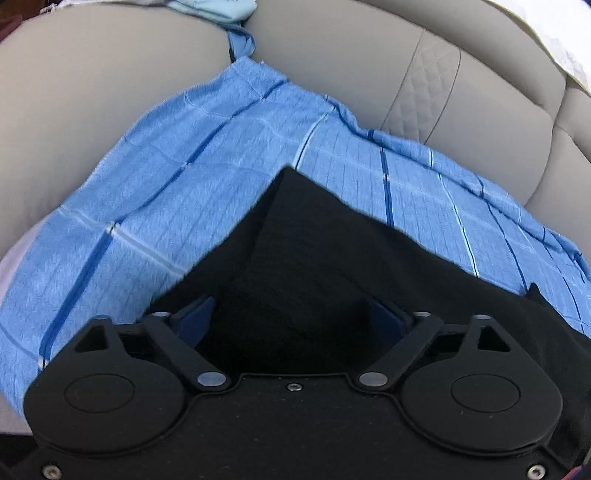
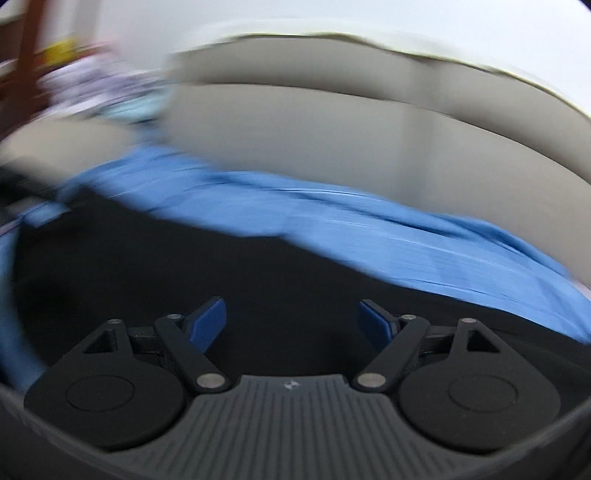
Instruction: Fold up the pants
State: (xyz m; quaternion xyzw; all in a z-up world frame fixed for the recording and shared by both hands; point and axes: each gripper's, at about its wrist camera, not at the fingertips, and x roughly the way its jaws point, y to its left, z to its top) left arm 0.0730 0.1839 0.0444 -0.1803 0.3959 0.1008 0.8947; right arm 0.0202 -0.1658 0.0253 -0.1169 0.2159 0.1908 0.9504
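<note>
Black pants (image 1: 332, 258) of soft, dark fabric lie on a light blue cloth with darker blue and pale stripes (image 1: 166, 177), which is spread over the seat of a beige leather sofa (image 1: 332, 51). In the left wrist view, a pointed corner of the pants reaches forward onto the blue cloth, and a slightly raised fold runs down from that corner toward the camera. The left tool (image 1: 295, 314) sits low over the dark fabric with its two blue-padded fingers (image 1: 195, 310) spread wide apart, one on each side of the fold; whether they touch the fabric cannot be told. Behind the cloth rise two rounded sofa cushions, the right one with a quilted diamond panel (image 1: 424, 96). A pale blue garment (image 1: 214, 11) lies bunched at the top edge, in the gap above the cushions. The right wrist view is heavily blurred. There the right tool (image 2: 291, 321) also has its blue-padded fingers (image 2: 208, 321) wide apart, with nothing between them, hovering over the black pants (image 2: 184, 266). The striped blue cloth (image 2: 369, 229) stretches across behind the pants, with the beige sofa back (image 2: 332, 140) beyond it. Blurred coloured shapes at the upper left are too smeared to identify.
</note>
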